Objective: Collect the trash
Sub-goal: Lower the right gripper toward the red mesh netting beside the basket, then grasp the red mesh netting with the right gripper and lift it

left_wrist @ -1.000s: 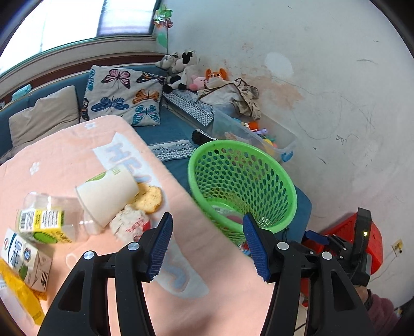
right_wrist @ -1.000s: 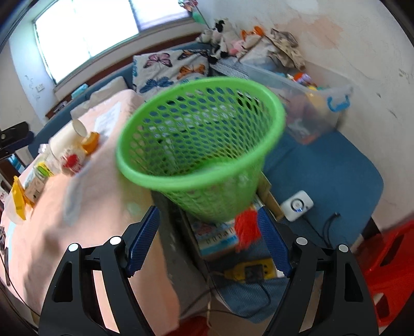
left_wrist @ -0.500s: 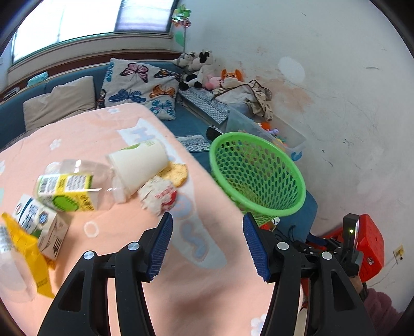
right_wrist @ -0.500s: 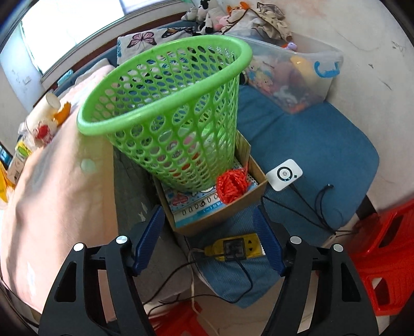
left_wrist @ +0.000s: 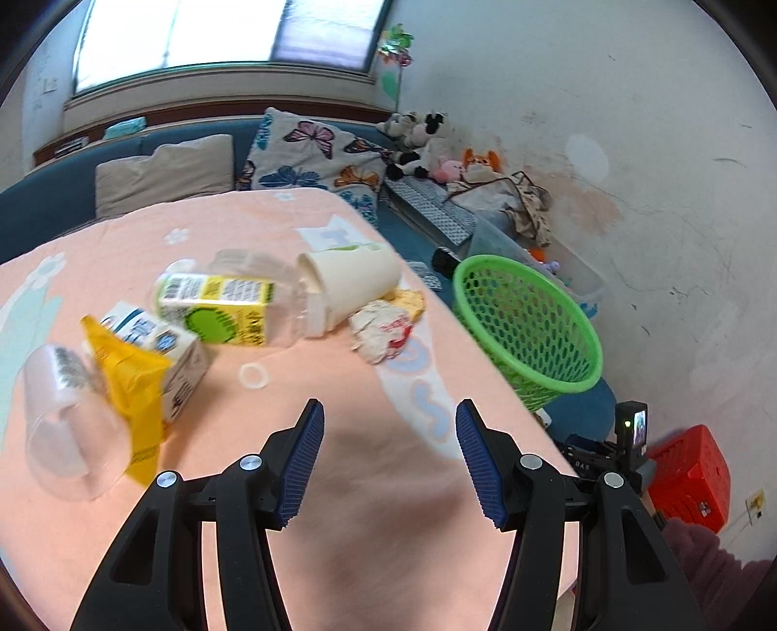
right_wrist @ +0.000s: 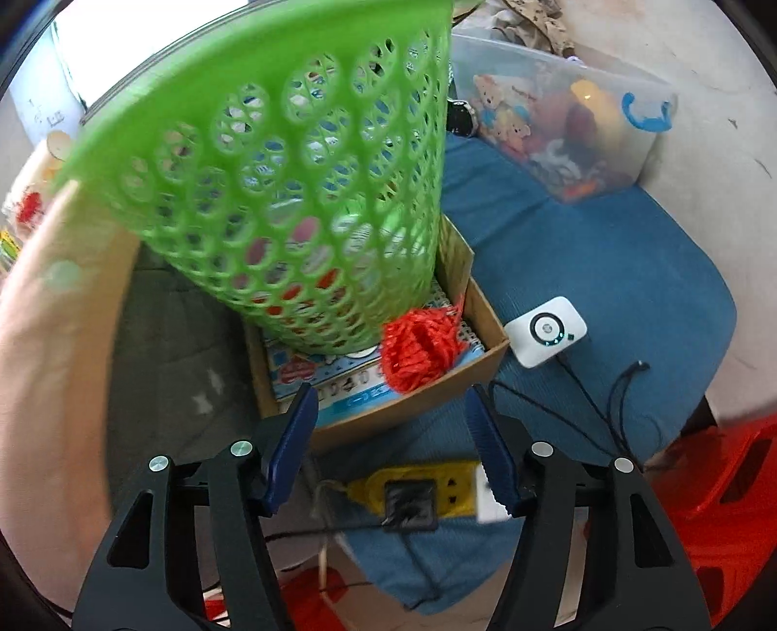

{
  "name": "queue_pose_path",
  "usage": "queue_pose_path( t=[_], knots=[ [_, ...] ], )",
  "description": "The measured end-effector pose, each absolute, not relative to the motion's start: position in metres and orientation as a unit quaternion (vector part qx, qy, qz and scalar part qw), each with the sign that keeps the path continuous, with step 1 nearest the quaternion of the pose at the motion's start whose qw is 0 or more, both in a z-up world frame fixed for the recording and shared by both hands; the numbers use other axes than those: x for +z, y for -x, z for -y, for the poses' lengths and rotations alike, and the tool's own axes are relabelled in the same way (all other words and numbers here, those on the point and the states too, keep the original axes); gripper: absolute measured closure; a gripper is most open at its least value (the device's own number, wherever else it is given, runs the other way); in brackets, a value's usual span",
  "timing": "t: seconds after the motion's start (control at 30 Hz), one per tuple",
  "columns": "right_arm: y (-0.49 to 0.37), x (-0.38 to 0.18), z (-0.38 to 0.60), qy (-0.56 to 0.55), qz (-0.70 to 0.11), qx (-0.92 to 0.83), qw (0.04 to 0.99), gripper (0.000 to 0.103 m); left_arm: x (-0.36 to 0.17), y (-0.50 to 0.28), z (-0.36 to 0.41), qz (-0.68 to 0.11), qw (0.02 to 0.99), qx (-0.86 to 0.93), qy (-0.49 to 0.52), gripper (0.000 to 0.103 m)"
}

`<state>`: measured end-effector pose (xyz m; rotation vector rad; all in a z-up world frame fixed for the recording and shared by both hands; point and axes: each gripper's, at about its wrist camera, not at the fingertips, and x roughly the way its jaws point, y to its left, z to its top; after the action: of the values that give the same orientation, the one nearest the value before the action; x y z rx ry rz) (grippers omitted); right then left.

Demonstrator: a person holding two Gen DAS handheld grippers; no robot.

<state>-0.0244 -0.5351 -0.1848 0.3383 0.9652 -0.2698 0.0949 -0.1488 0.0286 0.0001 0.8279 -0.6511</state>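
Bright daylight from the window (left_wrist: 228, 34) far ahead of the left tool (left_wrist: 388, 456), blown out to white glare. Soft shadow on the table (left_wrist: 379, 534) directly beneath that tool. Motion blur on the clear cup (left_wrist: 68, 427) and carton (left_wrist: 165, 349) ahead and to its left. Heavy fisheye bending and black vignette at all corners of both views. Ahead of the right tool (right_wrist: 391, 441), smeared rim on the green basket (right_wrist: 291, 194); blurred yellow power strip (right_wrist: 413, 495) just below the tool.

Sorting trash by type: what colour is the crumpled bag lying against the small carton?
Yellow. The crumpled bag leans on the carton; left wrist view shows it best.
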Motion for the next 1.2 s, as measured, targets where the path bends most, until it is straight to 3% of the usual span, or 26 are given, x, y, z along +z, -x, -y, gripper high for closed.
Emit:
queue_pose_path(
  t=[0.67, 0.73, 1.07, 1.1, 1.2],
  knots=[
    [-0.024, -0.255, 0.547, -0.105, -0.487, -0.107, 0.860, 0.048, 0.009, -0.071, 0.107, -0.408, 0.875, -0.260, 0.008, 0.048],
    [-0.026, -0.257, 0.545, -0.091, -0.490, -0.120, 0.859, 0.059, 0.006, -0.071, 0.106, -0.411, 0.875, -0.256, 0.007, 0.048],
    [-0.007, -0.241, 0.539, -0.098, -0.476, -0.118, 0.866, 0.082, 0.004, -0.070, 0.109, -0.409, 0.874, -0.261, 0.014, 0.048],
    [-0.004, -0.235, 0.536, -0.101, -0.473, -0.113, 0.868, 0.094, 0.004, -0.070, 0.110, -0.409, 0.874, -0.264, 0.016, 0.048],
    [0.005, -0.219, 0.530, -0.096, -0.463, -0.107, 0.875, 0.094, 0.004, -0.070, 0.111, -0.407, 0.872, -0.271, 0.023, 0.048]
  ],
)
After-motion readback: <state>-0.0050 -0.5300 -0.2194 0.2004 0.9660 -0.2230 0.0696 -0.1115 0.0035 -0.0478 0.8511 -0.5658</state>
